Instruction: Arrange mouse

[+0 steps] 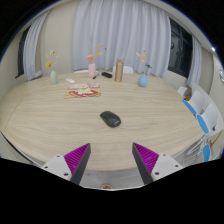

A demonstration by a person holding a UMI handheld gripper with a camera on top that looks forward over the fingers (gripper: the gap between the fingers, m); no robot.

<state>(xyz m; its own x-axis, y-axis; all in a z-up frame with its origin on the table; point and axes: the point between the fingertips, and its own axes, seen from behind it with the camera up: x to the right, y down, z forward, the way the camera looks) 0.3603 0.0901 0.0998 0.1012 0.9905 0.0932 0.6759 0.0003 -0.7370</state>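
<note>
Gripper (pixel 110 160) fingers spread open, holding nothing. Black mouse (pixel 110 119) sits mid wooden table (pixel 50 125), just ahead, path clear. Vases (pixel 54 74), bottle (pixel 118 72) & book (pixel 83 92) at far edge, chairs (pixel 205 115) w/ blue seats rt.

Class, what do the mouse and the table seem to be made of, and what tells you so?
Mouse: probably matte black plastic, dark and without shine. Table: apparently light wood or wood-look laminate, with pale grain lines along its top. The open claw sits short of the mouse, touching nothing.
</note>
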